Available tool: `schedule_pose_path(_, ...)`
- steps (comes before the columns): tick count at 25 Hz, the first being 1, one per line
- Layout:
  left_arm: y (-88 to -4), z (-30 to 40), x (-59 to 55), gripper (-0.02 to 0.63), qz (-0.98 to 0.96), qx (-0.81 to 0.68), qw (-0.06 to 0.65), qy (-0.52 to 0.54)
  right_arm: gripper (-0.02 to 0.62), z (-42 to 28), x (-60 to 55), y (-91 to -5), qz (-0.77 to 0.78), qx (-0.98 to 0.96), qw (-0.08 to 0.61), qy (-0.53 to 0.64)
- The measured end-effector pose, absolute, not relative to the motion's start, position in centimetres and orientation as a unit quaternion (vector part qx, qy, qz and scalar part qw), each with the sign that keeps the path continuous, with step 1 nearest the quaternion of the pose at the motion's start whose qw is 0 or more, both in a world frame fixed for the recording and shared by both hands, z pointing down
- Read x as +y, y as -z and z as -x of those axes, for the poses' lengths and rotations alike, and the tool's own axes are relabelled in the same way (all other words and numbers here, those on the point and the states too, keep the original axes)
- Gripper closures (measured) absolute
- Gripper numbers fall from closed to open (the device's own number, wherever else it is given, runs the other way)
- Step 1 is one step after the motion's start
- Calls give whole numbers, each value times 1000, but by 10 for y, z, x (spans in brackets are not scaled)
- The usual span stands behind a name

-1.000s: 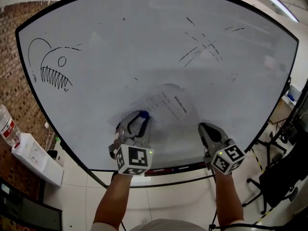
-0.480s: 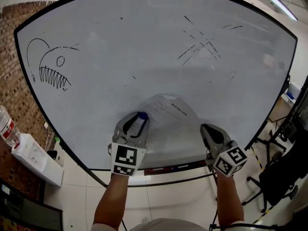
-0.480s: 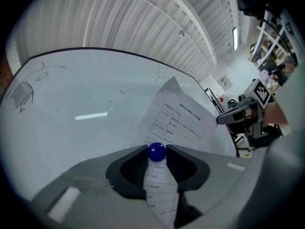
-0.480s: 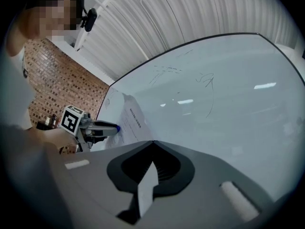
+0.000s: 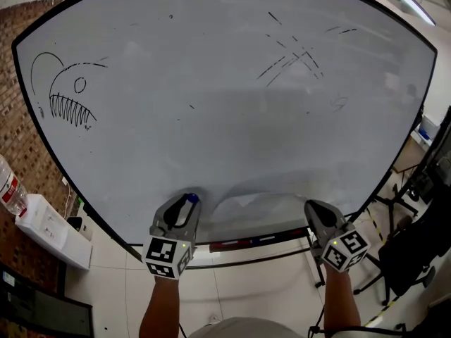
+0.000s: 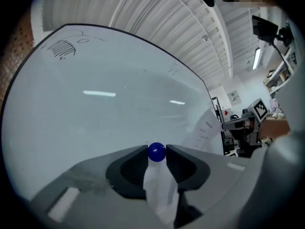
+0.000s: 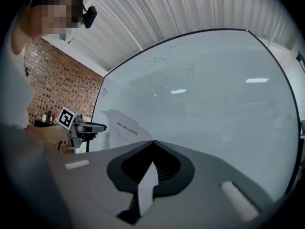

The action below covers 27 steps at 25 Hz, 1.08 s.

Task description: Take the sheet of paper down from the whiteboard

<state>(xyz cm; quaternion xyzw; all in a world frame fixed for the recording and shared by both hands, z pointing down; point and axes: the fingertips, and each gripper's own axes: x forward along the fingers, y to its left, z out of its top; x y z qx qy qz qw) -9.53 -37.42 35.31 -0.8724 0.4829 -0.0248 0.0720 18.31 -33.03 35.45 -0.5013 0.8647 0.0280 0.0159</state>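
While both grippers sit low in the head view, the sheet hangs between them off the board.

Left gripper [image 5: 188, 202], at the lower left of that frame, has its jaws pinching a small glossy blue ball [image 6: 157, 152] at the tips, with a white strip of paper running back between them under it. Right gripper [image 5: 314, 208], at the lower right, has its jaws pressed together on a thin white corner of paper. Between the two, the white printed sheet of paper [image 5: 246, 201] bows outward in front of the bottom edge of the large white whiteboard [image 5: 225, 104]. A black toothy fish sketch [image 5: 65, 98] sits on the board at the upper left.
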Motion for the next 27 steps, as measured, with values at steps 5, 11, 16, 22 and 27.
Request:
schedule_pose_path(5,-399,106,-358,477,872,488,24,27,588,-197,-317,-385,515,857,1,-5)
schedule_pose_path(11,-440,114,-347,477,870,491,-17,36,588,-207,-307,-407,523,852,-19,12)
schedule_pose_path(16,-438,119,-346,477,868,494,-8,36,588,-214,-304,-403,532,846,-18,6)
schedule_pose_path(22,-438,116,-345,477,870,491,-8,36,588,-209,-302,-403,534,845,-39,-13)
schedule_pose_path(27,-436,115,-343,477,870,492,0,45,588,-206,-301,-402,531,846,-41,-14)
